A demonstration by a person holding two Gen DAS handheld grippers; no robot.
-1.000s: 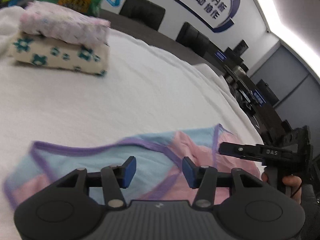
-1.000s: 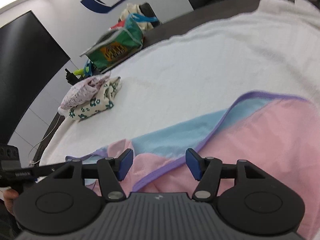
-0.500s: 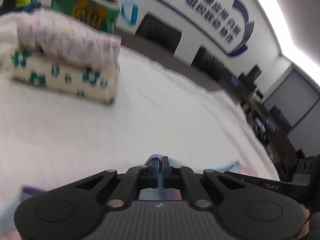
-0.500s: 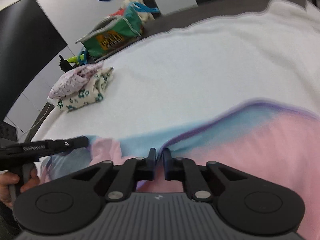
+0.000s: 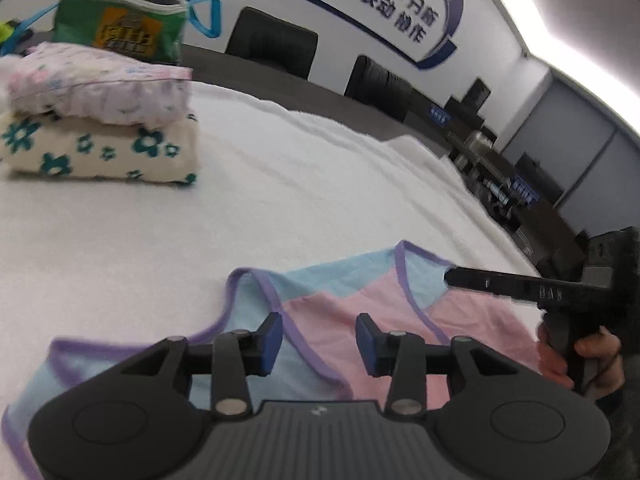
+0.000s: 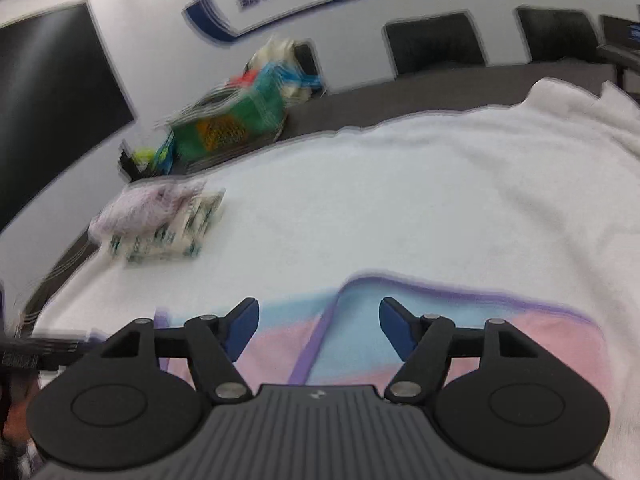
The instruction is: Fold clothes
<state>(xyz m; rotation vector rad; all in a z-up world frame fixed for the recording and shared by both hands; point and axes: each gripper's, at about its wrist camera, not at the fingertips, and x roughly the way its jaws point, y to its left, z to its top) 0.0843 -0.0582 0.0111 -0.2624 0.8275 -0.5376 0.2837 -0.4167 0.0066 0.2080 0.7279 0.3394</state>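
Both hand-held grippers, left [image 5: 318,338] and right [image 6: 318,330], gape apart over the garment [image 5: 320,312] at frame bottom; pinch the purple trim, probably both layers.

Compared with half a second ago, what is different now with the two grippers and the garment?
Both grippers have opened: the left gripper and the right gripper were pinched shut on the pink and blue garment and have let it go. The garment now lies on the white cover with its purple-trimmed edge folded over. The folded stack and the green bag stayed in place.
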